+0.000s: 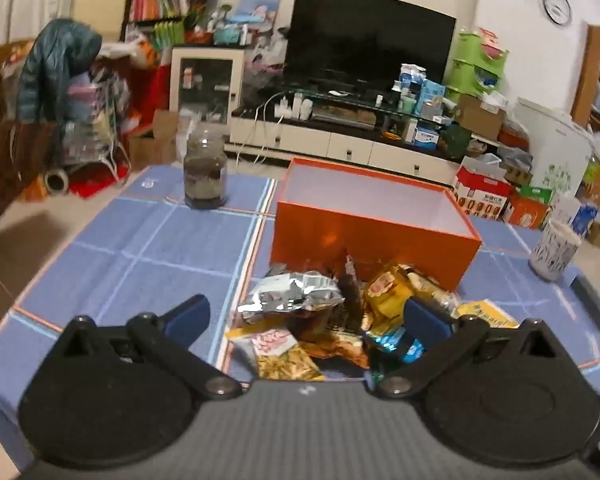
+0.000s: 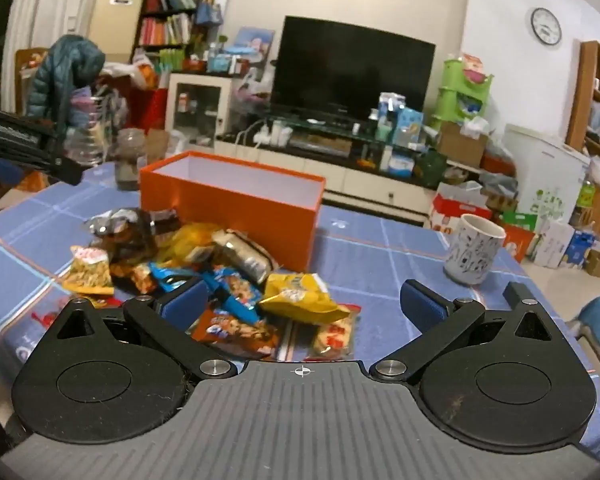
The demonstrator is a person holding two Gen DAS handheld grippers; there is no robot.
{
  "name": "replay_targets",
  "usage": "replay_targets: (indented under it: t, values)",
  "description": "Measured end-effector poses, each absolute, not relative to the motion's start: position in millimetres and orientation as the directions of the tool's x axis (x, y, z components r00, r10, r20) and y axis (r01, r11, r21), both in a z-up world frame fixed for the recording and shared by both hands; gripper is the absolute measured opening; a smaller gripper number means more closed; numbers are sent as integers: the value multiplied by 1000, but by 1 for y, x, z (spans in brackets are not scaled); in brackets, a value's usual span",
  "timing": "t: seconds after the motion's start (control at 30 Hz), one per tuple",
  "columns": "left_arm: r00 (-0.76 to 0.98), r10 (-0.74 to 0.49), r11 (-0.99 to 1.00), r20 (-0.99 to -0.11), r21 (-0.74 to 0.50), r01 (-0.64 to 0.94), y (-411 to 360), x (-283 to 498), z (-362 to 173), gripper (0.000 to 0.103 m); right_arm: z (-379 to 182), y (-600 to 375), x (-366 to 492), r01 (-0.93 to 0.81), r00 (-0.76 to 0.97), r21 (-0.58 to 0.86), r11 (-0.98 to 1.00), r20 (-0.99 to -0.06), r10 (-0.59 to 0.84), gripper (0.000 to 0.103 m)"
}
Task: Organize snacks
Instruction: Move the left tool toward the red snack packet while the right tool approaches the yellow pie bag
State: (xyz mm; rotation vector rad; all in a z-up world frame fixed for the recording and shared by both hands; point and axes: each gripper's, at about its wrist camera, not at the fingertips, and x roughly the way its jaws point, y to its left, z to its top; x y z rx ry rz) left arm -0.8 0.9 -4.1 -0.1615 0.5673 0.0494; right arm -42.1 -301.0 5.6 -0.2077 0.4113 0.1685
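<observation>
Snacks (image 2: 204,280) are lying in a loose heap on the blue checked tablecloth (image 1: 112,248), directly in front of the orange box (image 1: 374,228), with the nearest packets touching or nearly touching its front wall. The box is standing open, and as much of its pale interior as is showing holds nothing, so the sorting is judged to be at its opening step, with no packet yet moved. A glass jar (image 1: 205,174) is standing well off to the left of the box and a patterned mug (image 2: 474,250) well off to the right; neither is interfering.

Within the heap, a silver foil bag (image 1: 292,294) is sitting on top at the left, and a yellow packet (image 2: 300,292) is lying at the near right edge, apart from the rest.

The left gripper (image 1: 306,314) is hovering over the heap with its jaws spread wide, holding nothing; contact cannot be confirmed. The right gripper (image 2: 304,300) is likewise spread wide and empty, with the yellow packet lying between its fingers.

Next move, as judged: lowering onto a single packet, closing on it alone, then carrying it over the box wall.
</observation>
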Motion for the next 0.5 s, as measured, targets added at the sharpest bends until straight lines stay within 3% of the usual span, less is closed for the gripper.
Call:
replay_targets:
  t: [0.23, 0.5]
  values:
    - [808, 55, 985, -586, -98, -139, 20, 8, -36, 102, 5, -303, -43, -227, 896, -155, 961, -420, 144, 96]
    - [838, 76, 980, -540, -117, -164, 32, -5, -26, 102, 5, -310, -40, -222, 891, -127, 967, -429, 148, 96]
